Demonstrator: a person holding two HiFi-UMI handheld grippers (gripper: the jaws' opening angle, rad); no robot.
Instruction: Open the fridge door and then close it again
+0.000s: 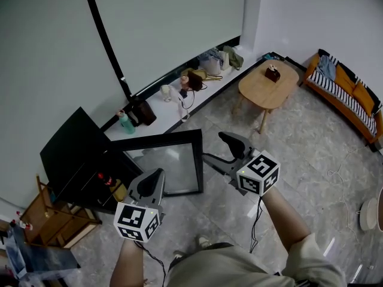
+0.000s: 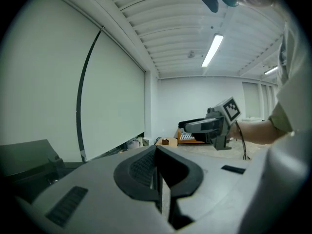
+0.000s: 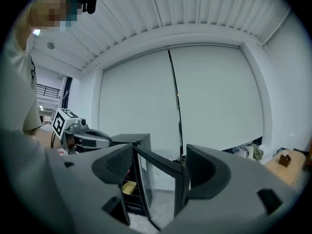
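Note:
A small black fridge stands on the floor at the left of the head view, and its glass door is swung wide open. My right gripper is open, with its tips beside the door's free edge. In the right gripper view the door stands between the spread fingers of the right gripper, and neither pad touches it. Shelves show inside the fridge. My left gripper hovers near the door's lower corner, shut on nothing.
An oval wooden coffee table and an orange sofa stand at the right. Bags and a green bottle line the low ledge under the blinds. A wooden rack sits left of the fridge.

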